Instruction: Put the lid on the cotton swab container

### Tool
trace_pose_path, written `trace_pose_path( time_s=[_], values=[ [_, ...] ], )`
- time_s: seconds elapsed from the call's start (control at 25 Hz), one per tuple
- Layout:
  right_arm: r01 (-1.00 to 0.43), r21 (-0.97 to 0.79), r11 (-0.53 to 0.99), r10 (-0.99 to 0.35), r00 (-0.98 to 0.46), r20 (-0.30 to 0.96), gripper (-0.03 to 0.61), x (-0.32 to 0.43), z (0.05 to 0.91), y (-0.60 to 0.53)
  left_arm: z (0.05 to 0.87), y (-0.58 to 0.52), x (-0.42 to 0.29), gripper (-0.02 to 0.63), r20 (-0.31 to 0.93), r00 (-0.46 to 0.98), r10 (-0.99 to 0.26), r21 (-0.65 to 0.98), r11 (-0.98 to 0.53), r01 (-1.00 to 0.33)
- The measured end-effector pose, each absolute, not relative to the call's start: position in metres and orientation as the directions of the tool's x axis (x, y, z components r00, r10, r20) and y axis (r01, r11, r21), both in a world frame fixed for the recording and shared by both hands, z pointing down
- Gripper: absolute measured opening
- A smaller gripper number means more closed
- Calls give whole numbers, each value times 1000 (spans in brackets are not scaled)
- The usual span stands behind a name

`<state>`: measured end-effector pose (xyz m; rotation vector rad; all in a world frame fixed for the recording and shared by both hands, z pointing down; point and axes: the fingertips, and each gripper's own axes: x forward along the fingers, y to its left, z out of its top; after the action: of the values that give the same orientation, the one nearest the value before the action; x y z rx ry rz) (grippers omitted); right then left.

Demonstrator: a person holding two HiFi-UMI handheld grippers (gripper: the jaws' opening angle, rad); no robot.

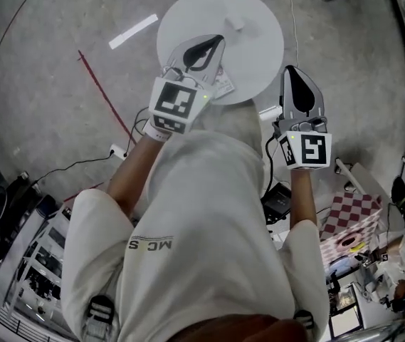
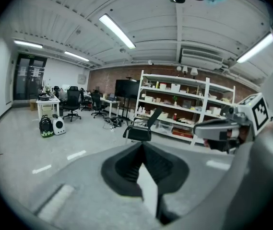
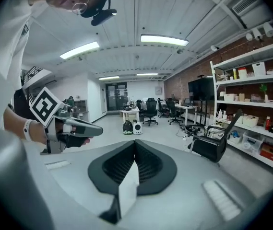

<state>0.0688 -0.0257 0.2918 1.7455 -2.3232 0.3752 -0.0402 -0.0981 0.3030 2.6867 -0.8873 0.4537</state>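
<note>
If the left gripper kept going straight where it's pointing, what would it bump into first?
Probably the black office chair, which stands right past the shut tips of the left gripper in its own view. Nothing nearer shows in that line, but its distance is hard to judge.

White short-sleeved shirt [image 1: 209,212] (dark lettering [image 1: 152,244] toward 7 o'clock); the grey left gripper [image 1: 206,52] and right gripper [image 1: 298,84] each bear a black-and-white marker cube [image 1: 176,104].

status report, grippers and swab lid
Left gripper shut, empty. Right gripper shut, empty. Container and lid not made out. Round table below.
</note>
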Motion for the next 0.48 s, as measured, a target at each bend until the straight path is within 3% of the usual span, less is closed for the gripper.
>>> trace_pose_path(
  time_s=[0.48],
  values=[
    [-971,-28,236,-944,-236,229,-12,38,216,9,226,-63,-107,0,304,757,-579,123,-764,-634]
  ],
)
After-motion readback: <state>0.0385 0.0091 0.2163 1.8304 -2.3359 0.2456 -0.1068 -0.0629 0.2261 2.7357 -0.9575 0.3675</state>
